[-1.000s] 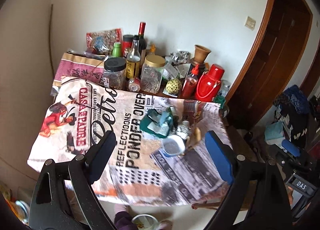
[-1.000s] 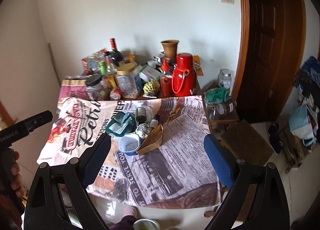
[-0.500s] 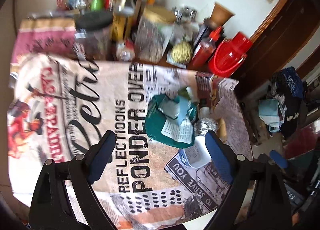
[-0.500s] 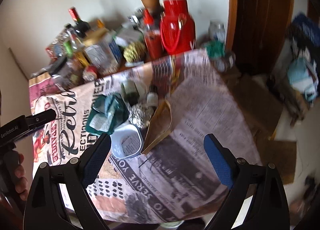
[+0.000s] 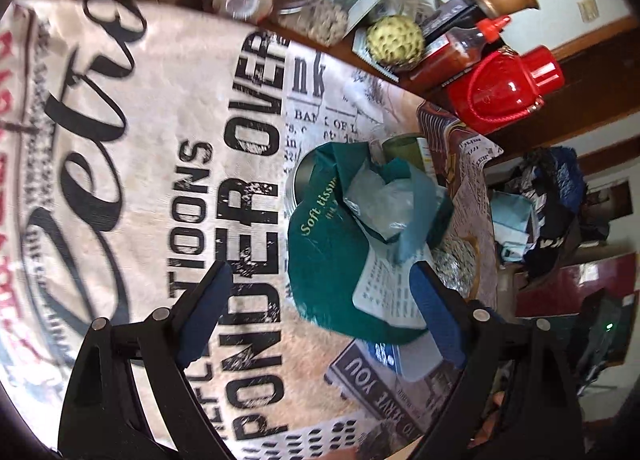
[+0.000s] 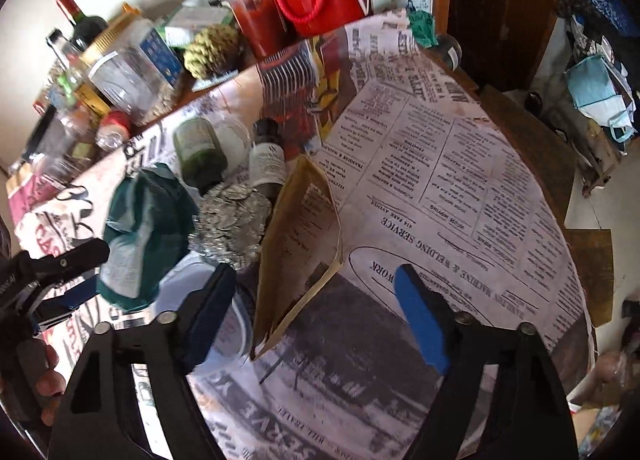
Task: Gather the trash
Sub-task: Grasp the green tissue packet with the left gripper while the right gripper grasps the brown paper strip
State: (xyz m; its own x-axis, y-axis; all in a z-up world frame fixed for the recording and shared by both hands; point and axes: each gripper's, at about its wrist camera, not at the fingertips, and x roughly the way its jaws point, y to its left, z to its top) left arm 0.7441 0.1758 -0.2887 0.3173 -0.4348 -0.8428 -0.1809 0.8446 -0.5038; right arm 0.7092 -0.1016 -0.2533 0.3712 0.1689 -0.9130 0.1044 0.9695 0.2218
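We see the left hand-held gripper (image 5: 320,300) wide open over the green tissue pack (image 5: 332,260), gripping nothing. The right hand-held gripper (image 6: 316,300), its jaws just closing, straddles the brown paper bag (image 6: 296,244) without pressing it.

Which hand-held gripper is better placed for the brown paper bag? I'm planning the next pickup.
Right. The right hand-held gripper hangs open with the brown paper bag between its fingers; the left hand-held gripper frames the green tissue wrapper instead.
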